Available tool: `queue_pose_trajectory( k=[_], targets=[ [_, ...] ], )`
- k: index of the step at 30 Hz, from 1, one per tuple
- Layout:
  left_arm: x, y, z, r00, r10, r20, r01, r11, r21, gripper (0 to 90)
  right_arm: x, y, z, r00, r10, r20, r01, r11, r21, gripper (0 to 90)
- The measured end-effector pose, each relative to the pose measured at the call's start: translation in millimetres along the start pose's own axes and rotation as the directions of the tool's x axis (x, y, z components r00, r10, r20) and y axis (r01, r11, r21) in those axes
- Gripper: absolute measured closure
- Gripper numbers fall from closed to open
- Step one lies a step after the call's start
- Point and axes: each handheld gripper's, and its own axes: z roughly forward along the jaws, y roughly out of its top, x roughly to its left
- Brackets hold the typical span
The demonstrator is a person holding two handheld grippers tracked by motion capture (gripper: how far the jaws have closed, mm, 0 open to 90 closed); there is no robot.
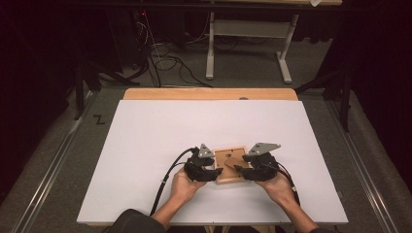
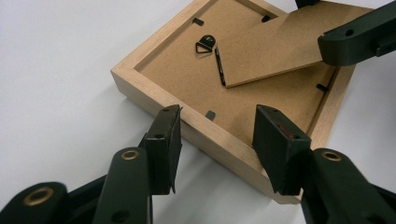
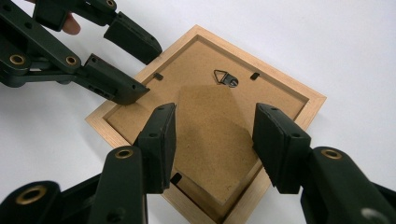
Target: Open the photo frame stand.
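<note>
Frame (image 1: pixel 230 165) front half hidden by both grippers' part-open jaws; grip can't be told

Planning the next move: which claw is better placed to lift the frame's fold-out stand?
Right, probably. The right claw straddles the stand, jaws open on either side. The left claw sits open at the wooden frame edge, suited to steadying it.
</note>
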Motion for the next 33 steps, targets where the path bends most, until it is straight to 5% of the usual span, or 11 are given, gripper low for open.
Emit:
queue_pose_trajectory(
  k=[20,33],
  targets=[
    [0.3,-0.3,0.1,1.0,-0.006,0.002,0.006,1.0,-0.001,51.7,-0.7,-12.0,-1.7,0.9997,0.016,-0.015,-0.016,0.9999,0.003,39.6],
    [0.4,-0.5,0.1,1.0,-0.007,0.002,0.007,1.0,-0.002,51.7,-0.4,-20.0,-3.5,1.0,0.003,0.001,-0.003,1.0,0.0,50.2]
  ],
)
